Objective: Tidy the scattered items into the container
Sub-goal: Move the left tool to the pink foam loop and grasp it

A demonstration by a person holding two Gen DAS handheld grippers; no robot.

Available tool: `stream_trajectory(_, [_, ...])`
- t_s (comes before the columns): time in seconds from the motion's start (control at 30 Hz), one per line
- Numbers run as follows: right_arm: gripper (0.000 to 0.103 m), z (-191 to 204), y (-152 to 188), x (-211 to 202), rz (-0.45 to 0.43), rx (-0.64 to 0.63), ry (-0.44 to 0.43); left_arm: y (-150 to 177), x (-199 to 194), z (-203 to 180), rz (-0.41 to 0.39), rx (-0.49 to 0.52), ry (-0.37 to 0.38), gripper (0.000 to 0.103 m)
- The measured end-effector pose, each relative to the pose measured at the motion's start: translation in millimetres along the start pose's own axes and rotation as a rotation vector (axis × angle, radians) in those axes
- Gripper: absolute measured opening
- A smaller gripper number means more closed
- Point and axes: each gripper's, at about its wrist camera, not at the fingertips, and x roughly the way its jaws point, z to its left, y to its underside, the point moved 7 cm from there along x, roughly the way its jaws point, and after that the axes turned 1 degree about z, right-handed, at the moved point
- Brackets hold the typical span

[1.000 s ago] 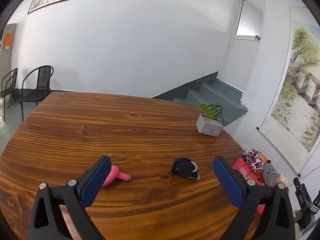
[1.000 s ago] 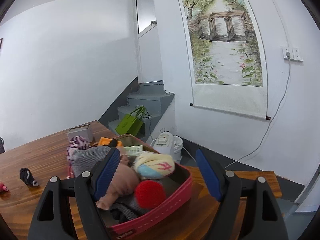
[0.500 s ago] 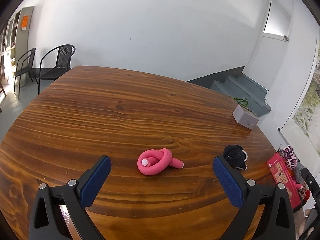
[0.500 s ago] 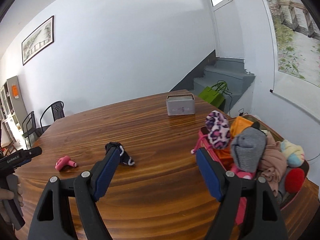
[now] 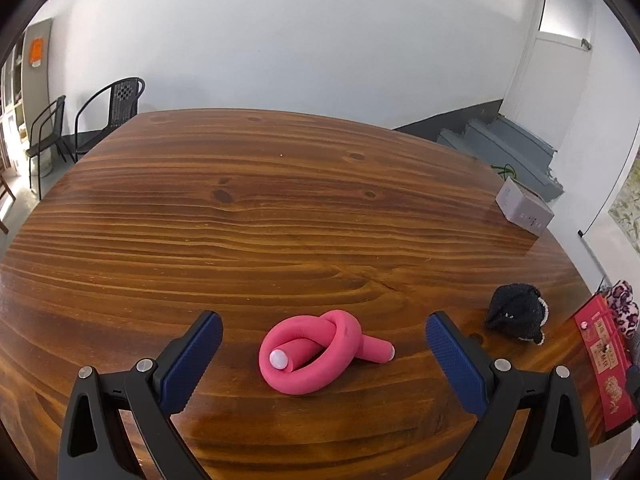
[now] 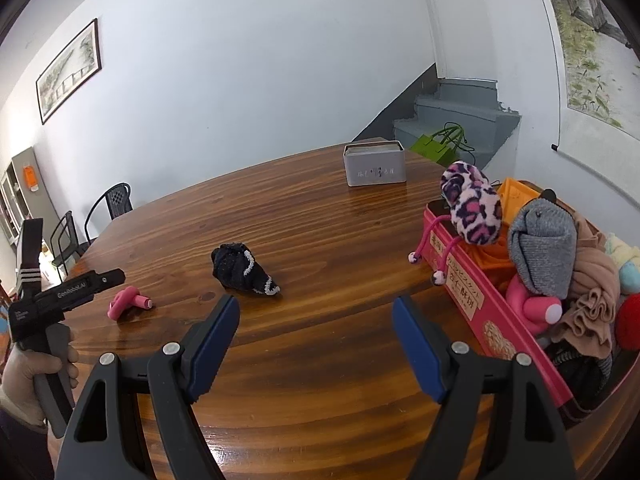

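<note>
One knotted pink foam tube point(image 5: 316, 354) on glossy grained wood point(image 5: 280, 220).

A: What carries it all?

B: A wooden worktop point(image 5: 280, 216), dark-grained and glossy, with knots showing.

A: And what lies on it?

B: A pink foam knot point(image 5: 316, 354) near the front, flat on the wood. Well to its right sits a black cloth bundle point(image 6: 242, 268) with white trim. At the right edge rests a red tin point(image 6: 472, 292), heaped with soft things. A grey box point(image 6: 375, 163) stands upright near the far edge, apart from the rest.
</note>
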Motion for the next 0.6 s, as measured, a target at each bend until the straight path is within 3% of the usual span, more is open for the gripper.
stream_trajectory(0.3, [0.082, 5, 4, 3, 0.03, 0.0, -0.015, 11, 19, 3, 0.06, 0.009, -0.06, 0.1])
stream_trajectory(0.37, [0.082, 6, 4, 2, 0.028, -0.002, -0.016, 12, 18, 6, 0.066, -0.009, -0.059, 0.075])
stream_trajectory(0.43, [0.082, 7, 4, 1, 0.025, -0.006, -0.015, 14, 17, 6, 0.069, -0.023, -0.022, 0.066])
stream_trajectory(0.6, [0.082, 8, 6, 4, 0.025, -0.021, 0.003, 15, 14, 4, 0.06, -0.005, -0.009, 0.06])
